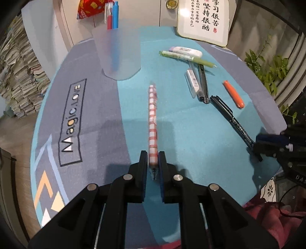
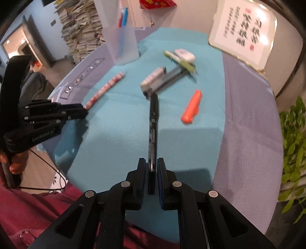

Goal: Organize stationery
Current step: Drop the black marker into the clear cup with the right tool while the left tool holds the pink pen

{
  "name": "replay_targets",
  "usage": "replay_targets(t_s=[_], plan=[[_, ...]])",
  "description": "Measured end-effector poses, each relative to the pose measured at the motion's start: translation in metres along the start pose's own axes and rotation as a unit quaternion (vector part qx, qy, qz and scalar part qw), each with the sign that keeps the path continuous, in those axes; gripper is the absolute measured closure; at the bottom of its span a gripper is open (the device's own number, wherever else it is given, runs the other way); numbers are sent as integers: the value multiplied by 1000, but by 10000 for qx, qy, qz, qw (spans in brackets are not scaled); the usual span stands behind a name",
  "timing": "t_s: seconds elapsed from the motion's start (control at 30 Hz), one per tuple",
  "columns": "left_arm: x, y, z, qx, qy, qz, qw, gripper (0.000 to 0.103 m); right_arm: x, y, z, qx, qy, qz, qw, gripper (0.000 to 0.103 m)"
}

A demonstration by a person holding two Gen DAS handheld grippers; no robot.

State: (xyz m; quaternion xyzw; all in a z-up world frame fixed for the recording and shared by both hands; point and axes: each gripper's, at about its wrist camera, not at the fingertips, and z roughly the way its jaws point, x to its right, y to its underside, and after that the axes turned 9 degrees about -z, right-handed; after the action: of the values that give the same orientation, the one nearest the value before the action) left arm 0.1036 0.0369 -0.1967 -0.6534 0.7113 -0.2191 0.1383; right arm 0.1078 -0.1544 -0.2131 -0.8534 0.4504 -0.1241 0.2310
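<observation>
Blurring softened most of the right wrist view, so print on the black marker (image 2: 153,134) could not be read there. Frosted walls of the pen cup (image 1: 117,51) hid the lower halves of a red and a blue pen (image 1: 115,15). The left gripper (image 1: 153,162) pinched a red-and-white checked pen (image 1: 152,118) near its tip, its barrel lying forward along the teal mat (image 1: 191,143). The right gripper (image 2: 152,172) was clamped on the black marker's end. Loose pens, an eraser (image 1: 188,50) and an orange cap (image 1: 233,93) lay beyond.
</observation>
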Motion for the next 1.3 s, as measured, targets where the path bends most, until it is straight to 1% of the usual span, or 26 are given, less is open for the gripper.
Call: replay_targets(t_s=[0.03,0.07,0.1,0.13,0.17,0.23,0.33,0.4,0.5,0.6,0.63,0.67,0.7,0.73,0.77,0.8,0.83,0.87,0.93,1.03,1.1,1.3], plan=[[0,-1,-1,62,-33,1,10000,90,-1,-6,-2,76,23,-16,10000,92],[2,-4,0,96,-41,-5,9999,83,-1,-12,-2,135,32,-19,9999,89],[1,-6,-1,135,-9,-16,9999,78,-2,-17,-2,190,38,-36,9998,86],[2,-10,-1,198,23,-48,9998,69,-2,-22,-2,239,60,-57,9997,75],[3,-14,-1,255,32,-57,9997,63,-1,-30,1,276,146,-48,9995,63],[5,-22,1,352,-6,-25,9994,62,2,-39,4,317,249,-7,9992,57],[9,-35,9,364,-1,5,9993,62,8,-53,15,247,125,9,9996,57],[11,-42,16,325,-20,39,9995,62,11,-57,22,150,133,74,9998,57],[16,-53,28,256,-31,80,9996,62,13,-59,32,42,12,103,9999,57],[17,-61,37,164,-33,76,9998,63,18,-63,45,-141,25,142,9998,57],[18,-63,40,121,-36,80,9999,63,20,-63,49,-177,41,188,9997,58],[18,-65,44,65,-42,63,10000,63,21,-64,48,-114,74,194,9997,63],[17,-67,44,114,-1,37,9999,64,22,-65,48,-153,102,198,9996,66],[16,-68,44,119,16,45,9999,68,23,-65,48,-162,154,182,9996,78],[15,-69,44,125,32,54,9999,81,24,-66,48,-172,198,167,9995,87],[15,-70,44,133,50,57,9999,90,25,-66,48,-197,204,184,9994,87],[14,-72,44,102,84,32,9999,92,25,-65,46,-185,174,229,9994,88],[12,-72,44,81,120,-4,9999,92,27,-65,43,-156,159,287,9993,88],[8,-72,38,143,158,-70,9997,92,28,-65,35,-44,162,328,9993,88],[4,-72,17,387,282,-153,9987,92,27,-68,12,248,152,375,9989,88],[0,-71,0,607,363,-226,9972,92,26,-72,-8,505,218,394,9977,88],[-23,-62,-50,1307,589,-628,9877,94,12,-90,-58,1265,178,324,9913,88]])
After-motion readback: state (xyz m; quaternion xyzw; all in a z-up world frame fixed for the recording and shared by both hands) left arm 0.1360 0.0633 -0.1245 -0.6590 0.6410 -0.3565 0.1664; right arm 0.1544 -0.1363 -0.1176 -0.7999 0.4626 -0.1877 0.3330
